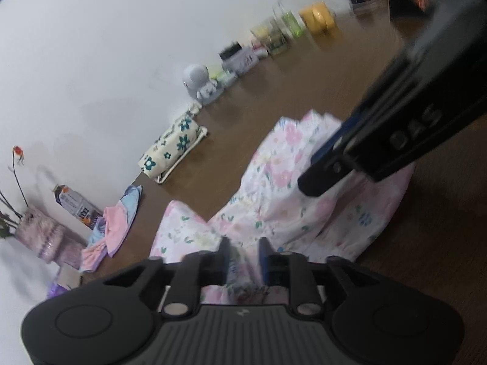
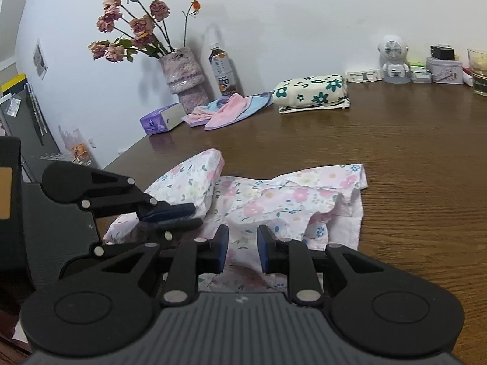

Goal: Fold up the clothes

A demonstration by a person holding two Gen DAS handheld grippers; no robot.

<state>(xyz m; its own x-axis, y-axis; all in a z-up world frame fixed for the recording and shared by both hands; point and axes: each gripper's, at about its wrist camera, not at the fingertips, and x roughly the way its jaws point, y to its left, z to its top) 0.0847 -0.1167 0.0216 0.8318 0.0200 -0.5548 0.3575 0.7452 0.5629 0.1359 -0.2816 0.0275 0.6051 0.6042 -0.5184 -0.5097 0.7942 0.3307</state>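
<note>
1. Brown worktop [image 2: 411, 152] carries everything
2. Floral garment [image 2: 274, 200] lies crumpled at its near edge, partly folded
3. Left hand-held gripper [image 2: 182, 214] rests on the garment's left side, jaws slightly apart, cloth between them
4. Right hand-held gripper [image 2: 242, 251] over the near hem, jaws parted; a grip cannot be told

The left gripper [image 1: 243, 257] tilts downward over the floral garment [image 1: 292, 200], its jaws a narrow gap apart with cloth lying between the pads, which do not visibly press on it. The right gripper [image 2: 242, 249] also tilts downward at the garment's near edge, jaws narrowly parted with cloth between them; whether they pinch it cannot be told.
</note>
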